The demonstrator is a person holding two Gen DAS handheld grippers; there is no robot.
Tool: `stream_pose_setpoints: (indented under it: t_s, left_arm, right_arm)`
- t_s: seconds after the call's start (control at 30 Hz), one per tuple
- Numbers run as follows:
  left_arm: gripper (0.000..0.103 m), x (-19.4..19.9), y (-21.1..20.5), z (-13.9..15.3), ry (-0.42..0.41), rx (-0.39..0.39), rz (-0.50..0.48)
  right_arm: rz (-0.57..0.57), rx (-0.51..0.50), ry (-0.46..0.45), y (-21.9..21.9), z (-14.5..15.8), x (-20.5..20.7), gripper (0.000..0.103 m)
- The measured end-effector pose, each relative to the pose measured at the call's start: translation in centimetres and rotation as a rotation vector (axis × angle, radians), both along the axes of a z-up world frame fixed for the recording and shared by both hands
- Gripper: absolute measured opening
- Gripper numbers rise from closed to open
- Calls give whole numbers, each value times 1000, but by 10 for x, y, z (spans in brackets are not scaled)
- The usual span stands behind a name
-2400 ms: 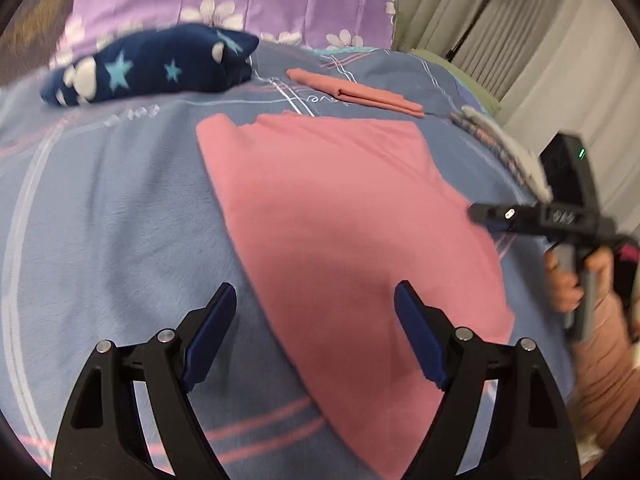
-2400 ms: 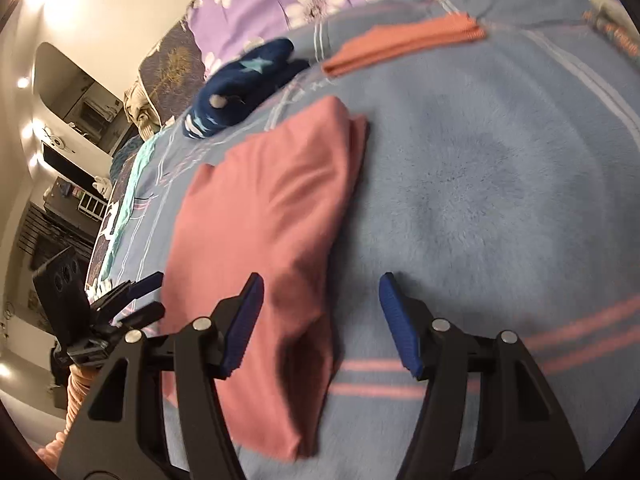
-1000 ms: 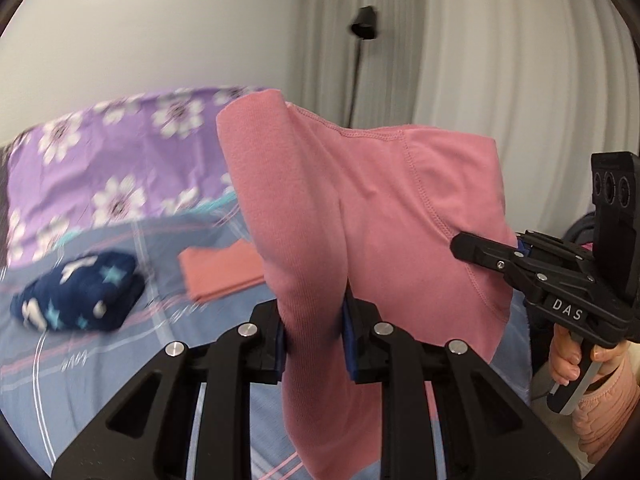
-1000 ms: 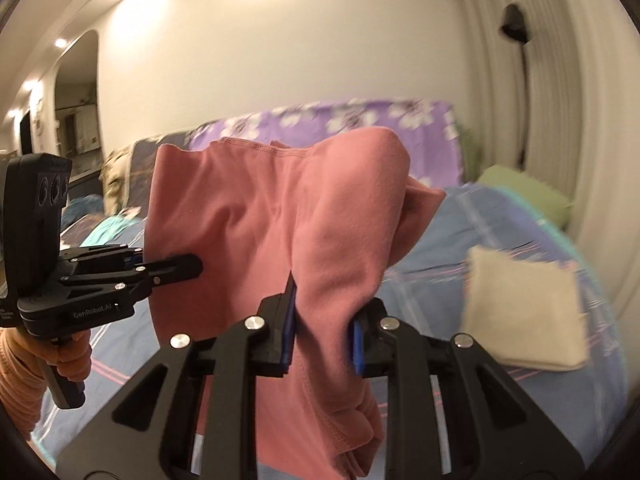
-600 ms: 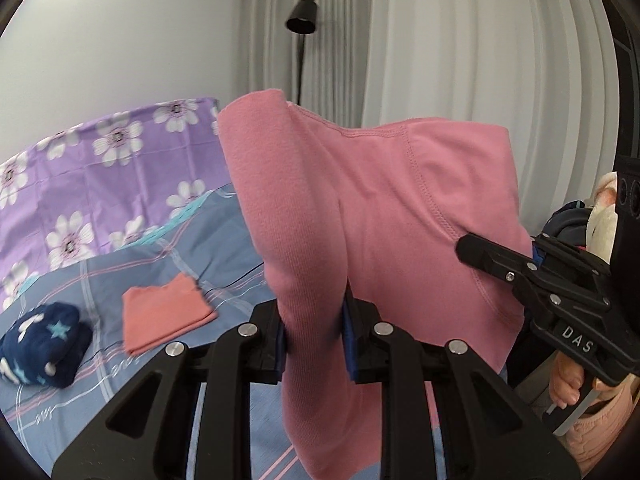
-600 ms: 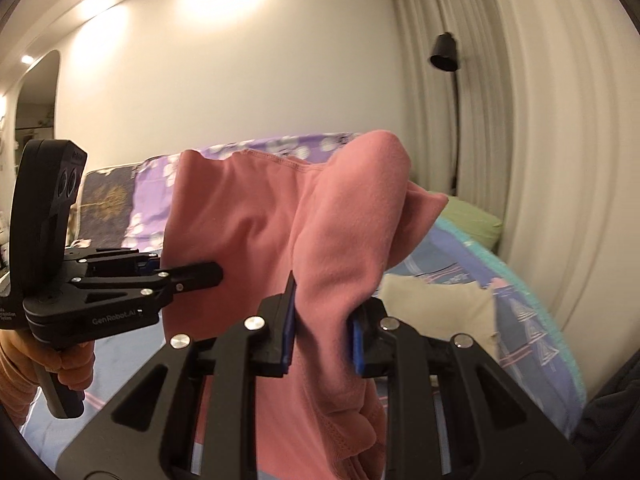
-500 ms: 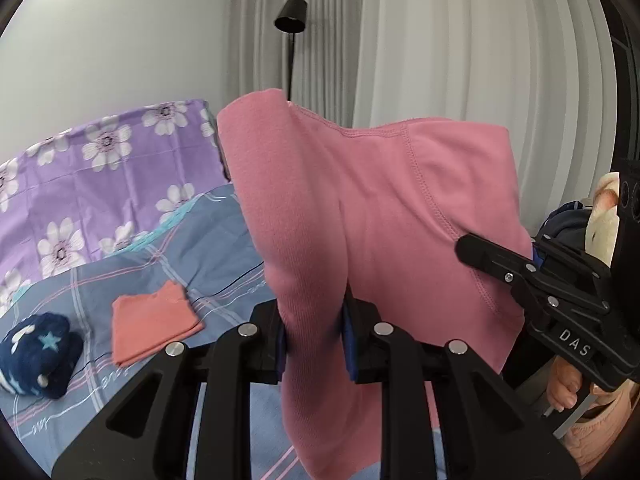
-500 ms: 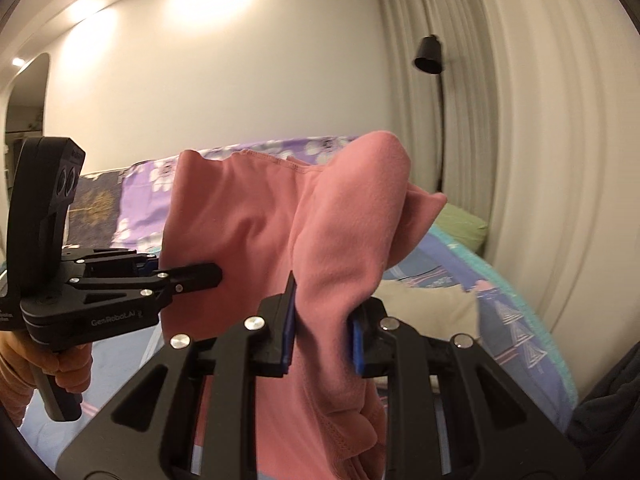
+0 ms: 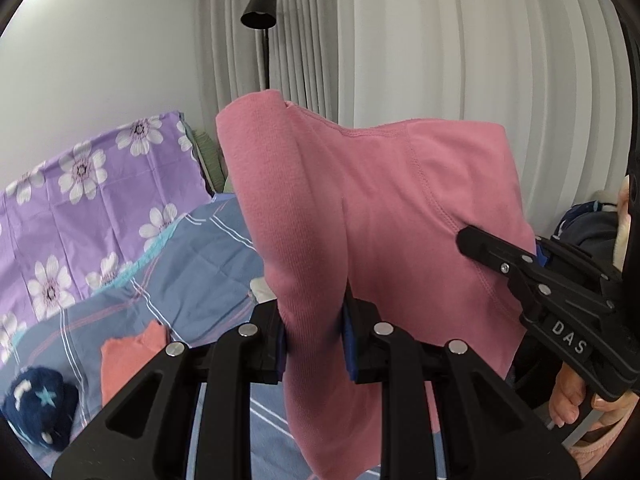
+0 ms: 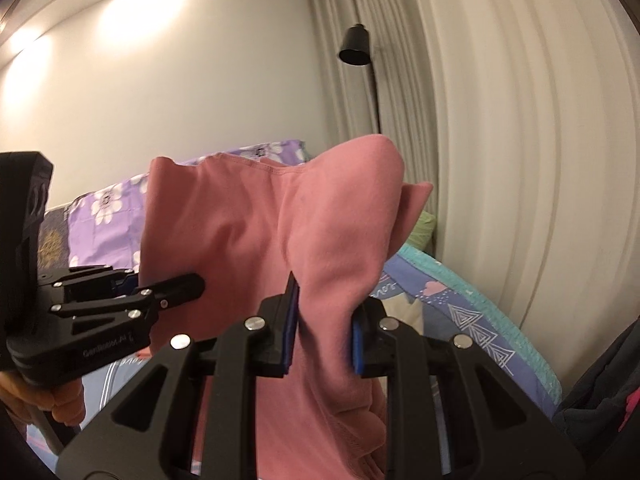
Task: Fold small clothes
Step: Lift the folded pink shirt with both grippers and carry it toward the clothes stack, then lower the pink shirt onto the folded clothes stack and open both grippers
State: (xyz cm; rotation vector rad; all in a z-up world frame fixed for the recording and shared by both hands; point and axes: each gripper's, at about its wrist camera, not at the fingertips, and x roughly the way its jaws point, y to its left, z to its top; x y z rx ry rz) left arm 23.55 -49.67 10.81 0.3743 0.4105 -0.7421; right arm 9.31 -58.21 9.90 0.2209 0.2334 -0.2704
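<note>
A pink garment [image 9: 384,216] hangs in the air above the bed, held up by both grippers. My left gripper [image 9: 314,336] is shut on one edge of it, with cloth bunched between its blue pads. My right gripper [image 10: 324,332] is shut on the other edge of the pink garment [image 10: 248,240]. In the left wrist view the right gripper [image 9: 532,276] shows at the right, clamped on the cloth. In the right wrist view the left gripper [image 10: 132,292] shows at the left, also clamped on it.
A blue checked bedspread [image 9: 192,276] lies below, with a purple flowered pillow [image 9: 80,188] behind. A folded orange cloth [image 9: 128,356] and a navy star-print bundle [image 9: 40,404] lie on the bed. A cream folded cloth [image 10: 404,308] lies near grey curtains [image 10: 500,160] and a black lamp [image 9: 259,12].
Both grippers closed on the pink garment and lifted it off the bed. Since then both views have kept swinging, with the bed dropping lower in frame.
</note>
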Motion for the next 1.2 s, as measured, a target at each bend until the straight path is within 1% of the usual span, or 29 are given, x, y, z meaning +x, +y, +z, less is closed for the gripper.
stream_pose_setpoints:
  t_s: [0.1, 0.27, 0.43, 0.57, 0.7, 0.73, 0.77, 0.8, 0.83, 0.87, 0.9, 0.97, 1.1, 1.2]
  left_arm:
    - [22, 7, -14, 2, -22, 26, 7]
    - [22, 17, -33, 1, -30, 51, 7]
    - [22, 36, -49, -8, -13, 65, 21]
    - [22, 51, -59, -20, 5, 72, 36]
    - [22, 69, -65, -29, 25, 79, 51]
    - [23, 74, -67, -31, 32, 80, 55]
    - [28, 80, -68, -34, 37, 82, 65]
    - [30, 84, -69, -37, 37, 84, 78]
    - [40, 87, -68, -40, 25, 84, 99]
    - [44, 89, -66, -44, -2, 82, 128]
    - [44, 90, -63, -48, -4, 81, 139]
    - [44, 95, -54, -59, 52, 83, 120]
    - [44, 97, -44, -81, 66, 137, 100]
    - [44, 99, -40, -100, 117, 168, 99]
  right_arm:
    - [-29, 14, 21, -10, 1, 12, 21]
    - [-77, 15, 60, -24, 0, 31, 21]
    - [-118, 29, 112, -40, -6, 55, 21]
    - [-139, 58, 140, -47, -16, 74, 21]
    - [-168, 41, 169, -43, -26, 90, 21]
    - [-176, 40, 175, -43, -27, 93, 21]
    - [-182, 42, 181, -46, -31, 97, 21]
    - [-195, 40, 198, -46, -35, 104, 21]
    - [-209, 35, 225, -50, -41, 111, 22]
    - [-225, 28, 255, -55, -46, 118, 28]
    - [-254, 13, 307, -59, -56, 127, 39]
    - [-299, -5, 362, -66, -75, 134, 39]
    - [-287, 99, 387, -79, -106, 129, 39]
    - [-275, 110, 411, -81, -121, 127, 39]
